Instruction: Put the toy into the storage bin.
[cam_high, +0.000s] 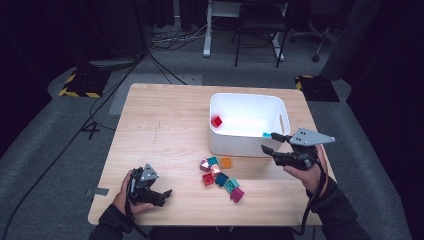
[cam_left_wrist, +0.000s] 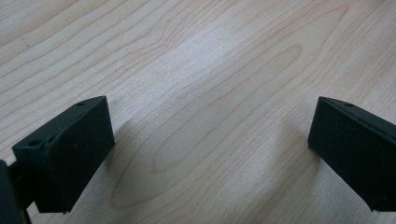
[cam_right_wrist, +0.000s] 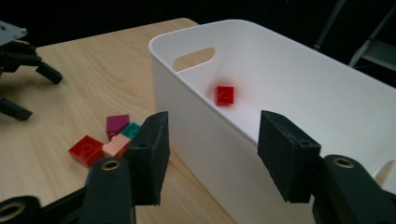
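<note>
A white bin (cam_high: 235, 147) stands right of the table's centre with a red brick (cam_high: 216, 121) inside near its left wall. My right gripper (cam_high: 269, 142) is open at the bin's front right corner. In the right gripper view its jaws (cam_right_wrist: 212, 149) stand either side of the bin's rim (cam_right_wrist: 196, 100) with nothing between them, and the red brick (cam_right_wrist: 225, 94) lies beyond. A small cyan brick (cam_high: 267, 135) shows at the bin's front wall beside the upper jaw tip; I cannot tell whether it rests inside. My left gripper (cam_high: 166, 197) is open at the front left over bare wood (cam_left_wrist: 210, 140).
Several loose bricks lie in front of the bin: a pink one (cam_high: 205, 165), an orange one (cam_high: 226, 162), a red one (cam_high: 208, 179) and a magenta one (cam_high: 237, 194) among them. The wooden table (cam_high: 160, 125) has free room on its left half.
</note>
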